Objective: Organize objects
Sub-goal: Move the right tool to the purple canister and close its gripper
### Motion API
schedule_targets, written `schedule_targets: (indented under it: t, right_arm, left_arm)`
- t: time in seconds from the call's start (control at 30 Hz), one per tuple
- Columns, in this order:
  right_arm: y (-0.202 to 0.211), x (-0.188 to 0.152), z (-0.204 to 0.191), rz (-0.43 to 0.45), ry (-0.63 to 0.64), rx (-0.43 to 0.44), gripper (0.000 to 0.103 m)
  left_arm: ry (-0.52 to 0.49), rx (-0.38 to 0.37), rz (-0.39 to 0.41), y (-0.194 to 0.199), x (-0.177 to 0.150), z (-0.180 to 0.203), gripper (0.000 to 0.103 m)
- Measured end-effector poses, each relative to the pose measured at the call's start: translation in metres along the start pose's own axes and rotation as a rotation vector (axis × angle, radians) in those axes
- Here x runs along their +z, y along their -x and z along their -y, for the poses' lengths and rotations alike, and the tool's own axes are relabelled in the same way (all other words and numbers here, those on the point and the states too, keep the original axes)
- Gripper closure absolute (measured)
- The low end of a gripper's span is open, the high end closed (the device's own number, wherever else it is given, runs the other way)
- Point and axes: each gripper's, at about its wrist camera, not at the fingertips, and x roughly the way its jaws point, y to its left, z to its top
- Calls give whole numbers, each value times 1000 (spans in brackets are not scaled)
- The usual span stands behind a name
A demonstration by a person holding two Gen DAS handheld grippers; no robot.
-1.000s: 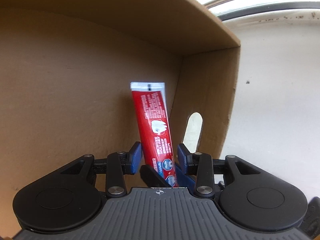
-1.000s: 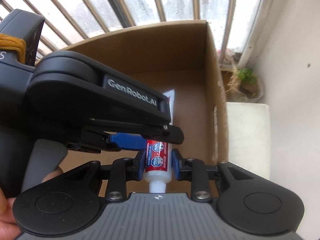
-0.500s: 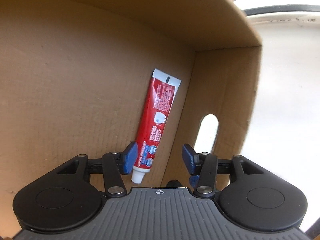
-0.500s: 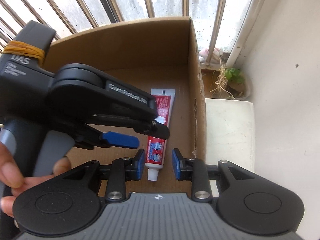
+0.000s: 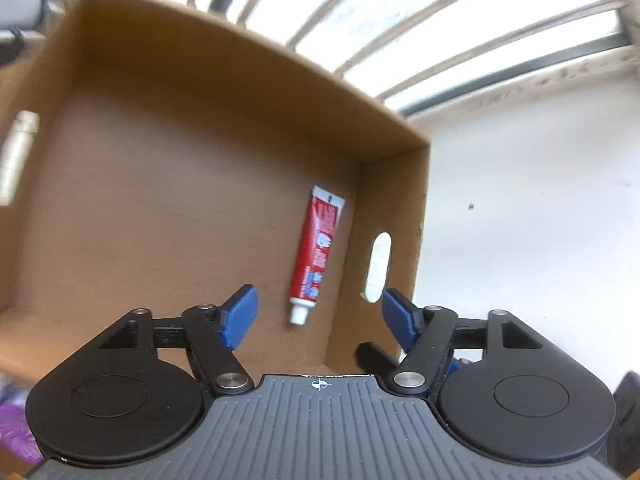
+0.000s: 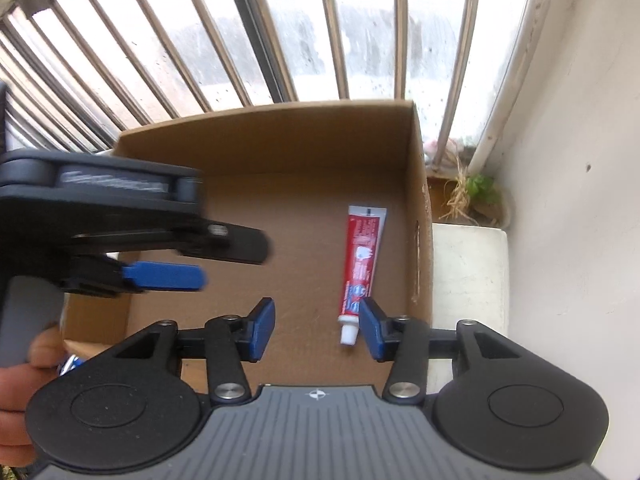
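Note:
A red toothpaste tube with a white cap lies flat on the floor of the open cardboard box, close to its right wall; it also shows in the right wrist view. My left gripper is open and empty, above the box and short of the tube. In the right wrist view the left gripper is blurred, over the box's left side. My right gripper is open and empty, above the box's near edge, with the tube's cap just inside its right finger.
The box stands against a barred window. A white wall is on the right. A white block and a small potted plant sit right of the box. Purple items lie at lower left.
Both grippers let go of the toothpaste and opened wide. The tube dropped flat onto the box floor. Both grippers pulled back and up out of the box.

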Motion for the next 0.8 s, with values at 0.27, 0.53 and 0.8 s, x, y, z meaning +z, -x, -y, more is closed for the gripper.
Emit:
schedule_targets:
  t: [0.27, 0.53, 0.8]
  right_arm:
    - [25, -27, -36, 52, 43, 60, 48]
    - [10, -62, -83, 52, 147, 229, 48]
    - [-7, -97, -147, 0, 268, 387, 48]
  left_arm:
    - [-59, 105, 278, 106, -79, -40, 2]
    - [44, 173, 393, 189, -148, -140, 1]
    - [79, 220, 456, 196, -200, -200, 0]
